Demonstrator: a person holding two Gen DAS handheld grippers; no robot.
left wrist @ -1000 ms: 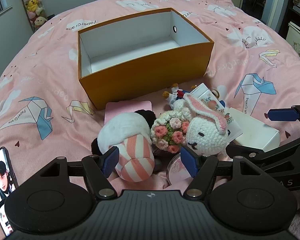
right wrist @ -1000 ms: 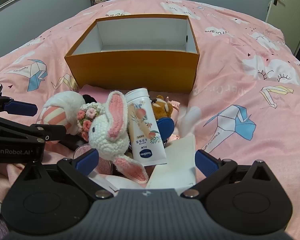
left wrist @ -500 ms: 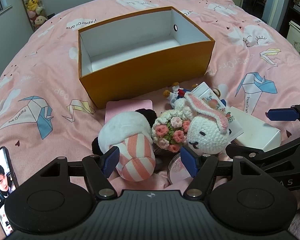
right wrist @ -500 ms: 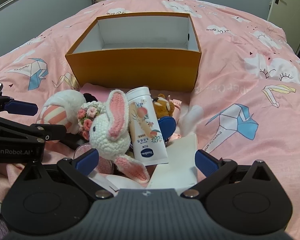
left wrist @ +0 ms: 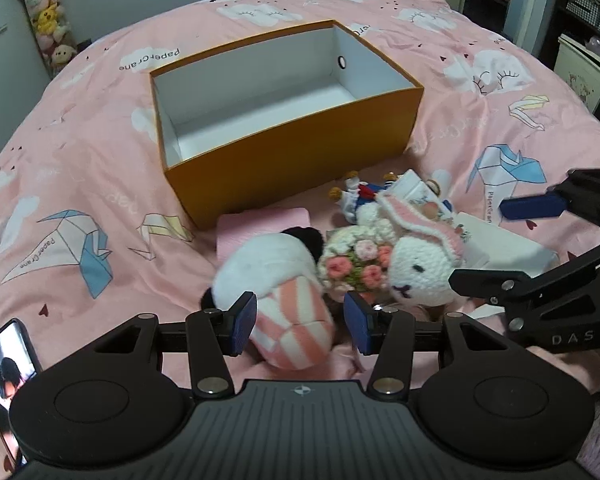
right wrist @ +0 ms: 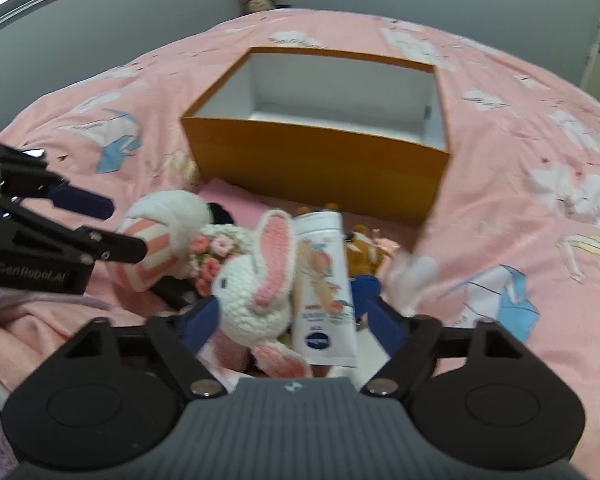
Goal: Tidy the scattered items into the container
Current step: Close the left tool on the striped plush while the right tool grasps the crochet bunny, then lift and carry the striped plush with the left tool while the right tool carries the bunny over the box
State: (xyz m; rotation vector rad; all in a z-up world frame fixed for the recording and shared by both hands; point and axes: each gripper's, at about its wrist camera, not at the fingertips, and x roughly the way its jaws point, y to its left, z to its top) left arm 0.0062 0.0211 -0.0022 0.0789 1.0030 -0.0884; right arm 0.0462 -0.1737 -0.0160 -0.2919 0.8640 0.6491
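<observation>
An open orange box (left wrist: 292,160) with a white inside stands empty on the pink bedspread. In front of it lies a heap of items. My left gripper (left wrist: 300,322) has its jaws closing around a white plush with a pink-striped end (left wrist: 268,268); the left pad touches it and the right pad stands just off it. My right gripper (right wrist: 292,320) has its jaws closing around a white crochet bunny (right wrist: 252,292) and a white lotion tube (right wrist: 324,280), and the pads are not pressing. A crochet bouquet (left wrist: 356,264) sits between the plush and the bunny.
A flat white box (left wrist: 500,244), a small doll (left wrist: 352,196), a brown bear toy (right wrist: 360,256) and a pink flat pad (left wrist: 260,220) lie in the heap. A phone (left wrist: 4,380) rests at the near left. The box (right wrist: 320,168) is just beyond the heap.
Both grippers' jaws have narrowed around the toys. The right gripper has rolled, its view is now tilted and blurred, and the bunny and tube sit closer between its jaws.
</observation>
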